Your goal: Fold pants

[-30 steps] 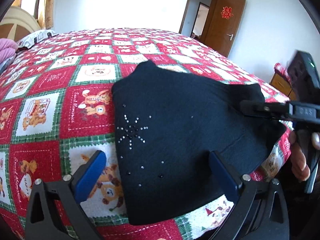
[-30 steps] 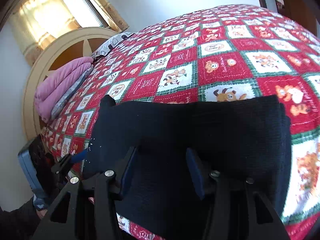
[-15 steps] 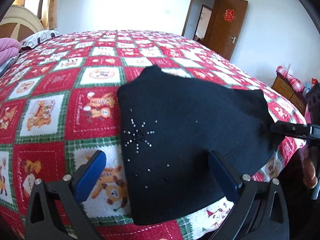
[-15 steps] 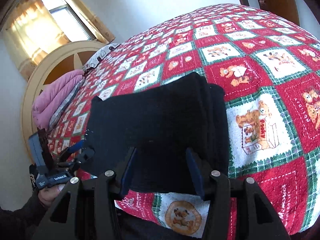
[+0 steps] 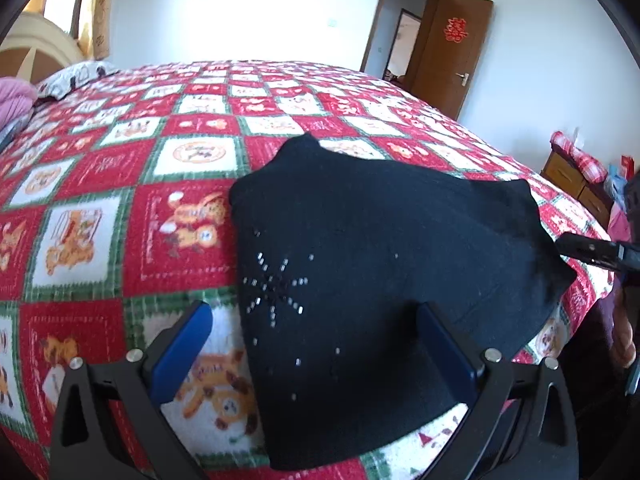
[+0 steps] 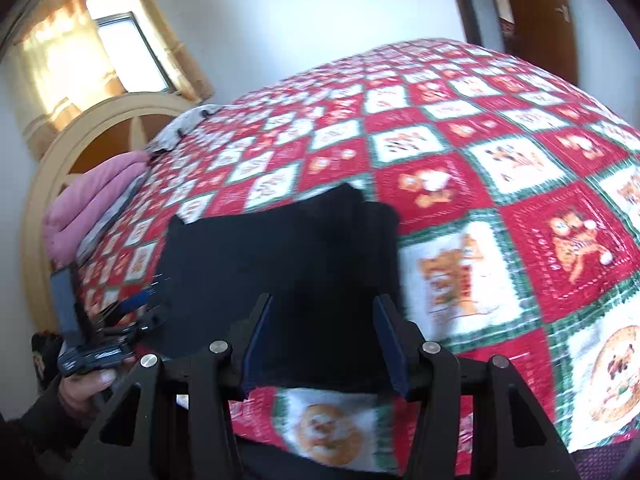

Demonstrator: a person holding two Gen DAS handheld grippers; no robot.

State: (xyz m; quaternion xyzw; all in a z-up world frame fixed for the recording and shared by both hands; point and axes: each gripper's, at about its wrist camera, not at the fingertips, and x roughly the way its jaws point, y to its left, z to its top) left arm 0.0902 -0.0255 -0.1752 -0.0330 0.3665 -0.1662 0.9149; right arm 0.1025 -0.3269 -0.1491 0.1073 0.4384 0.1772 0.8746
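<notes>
Patchwork quilt [image 5: 120,184], the landmark. Black pants [image 5: 380,280], a folded bundle at the quilt's near edge. Left gripper [image 5: 316,354] and right gripper [image 6: 324,344]: jaws apart, empty, poised over the bundle. Folding appears finished; next, likely only smoothing.

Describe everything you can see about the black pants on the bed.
The black pants lie folded into a compact, thick-looking bundle near the edge of the red, white and green patchwork bedspread. The fabric looks soft and knitted, with small silvery studs forming a starburst on one part. Stacked folded layers show along one side. Neither open gripper grips them; only the bedspread clearly touches them.
</notes>
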